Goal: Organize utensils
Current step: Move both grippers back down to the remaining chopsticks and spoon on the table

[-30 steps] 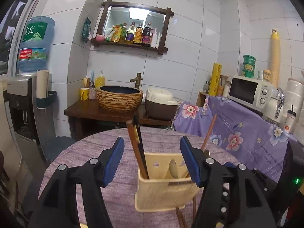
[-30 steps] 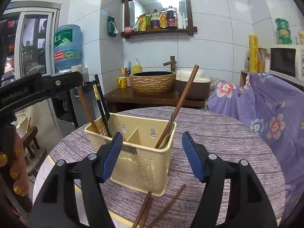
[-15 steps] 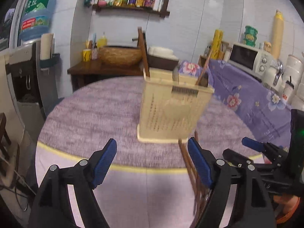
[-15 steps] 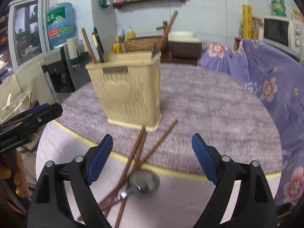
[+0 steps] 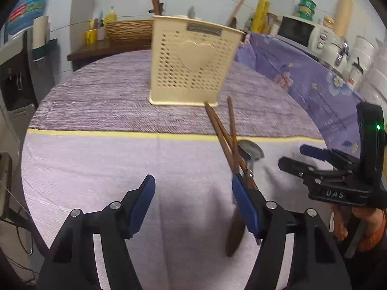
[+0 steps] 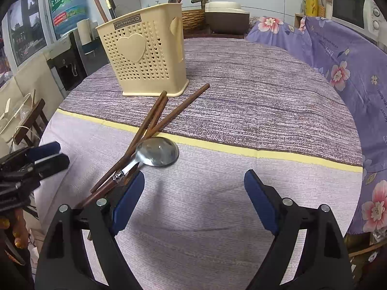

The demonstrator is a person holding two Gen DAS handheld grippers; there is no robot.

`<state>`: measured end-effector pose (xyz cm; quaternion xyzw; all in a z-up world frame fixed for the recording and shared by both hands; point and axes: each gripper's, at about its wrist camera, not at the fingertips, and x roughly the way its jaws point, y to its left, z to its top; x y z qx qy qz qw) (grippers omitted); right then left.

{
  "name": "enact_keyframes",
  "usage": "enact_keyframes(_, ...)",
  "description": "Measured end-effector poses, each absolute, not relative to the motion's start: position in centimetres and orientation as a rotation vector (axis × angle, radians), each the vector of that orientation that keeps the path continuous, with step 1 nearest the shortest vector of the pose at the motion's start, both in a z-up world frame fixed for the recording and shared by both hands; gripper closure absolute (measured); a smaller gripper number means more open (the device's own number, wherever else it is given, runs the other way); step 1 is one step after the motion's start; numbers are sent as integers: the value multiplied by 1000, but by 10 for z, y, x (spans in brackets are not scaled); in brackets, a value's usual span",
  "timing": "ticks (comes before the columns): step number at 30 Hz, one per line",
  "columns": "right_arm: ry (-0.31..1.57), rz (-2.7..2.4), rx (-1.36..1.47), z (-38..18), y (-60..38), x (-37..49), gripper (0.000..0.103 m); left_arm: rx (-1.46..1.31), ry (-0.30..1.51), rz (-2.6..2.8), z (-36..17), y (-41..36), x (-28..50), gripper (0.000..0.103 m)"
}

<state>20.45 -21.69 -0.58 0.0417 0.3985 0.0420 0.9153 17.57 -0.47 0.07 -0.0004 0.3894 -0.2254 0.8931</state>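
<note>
Both grippers (image 5: 192, 203) (image 6: 193, 200) gape empty near three chopsticks (image 6: 154, 118), one spoon (image 6: 157, 154).

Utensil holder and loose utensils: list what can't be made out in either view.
- Utensil holder interior: hidden by its own walls in both views; only stick tops show.
- Spoon handle end: right wrist view, behind the right gripper finger.
- Chopsticks near ends: left wrist view, behind the left gripper finger.
- Holder label: left wrist view, blurred.
</note>
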Motion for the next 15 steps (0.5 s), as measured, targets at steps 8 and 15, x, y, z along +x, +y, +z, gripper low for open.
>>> enact_keyframes(8, 818, 85, 87, -6, -216, 202, 28, 97, 879, -576, -13, -33, 157, 55)
enact_keyframes(15, 817, 116, 113, -6, -218, 201, 32, 131, 907, -579, -22, -38, 150, 70)
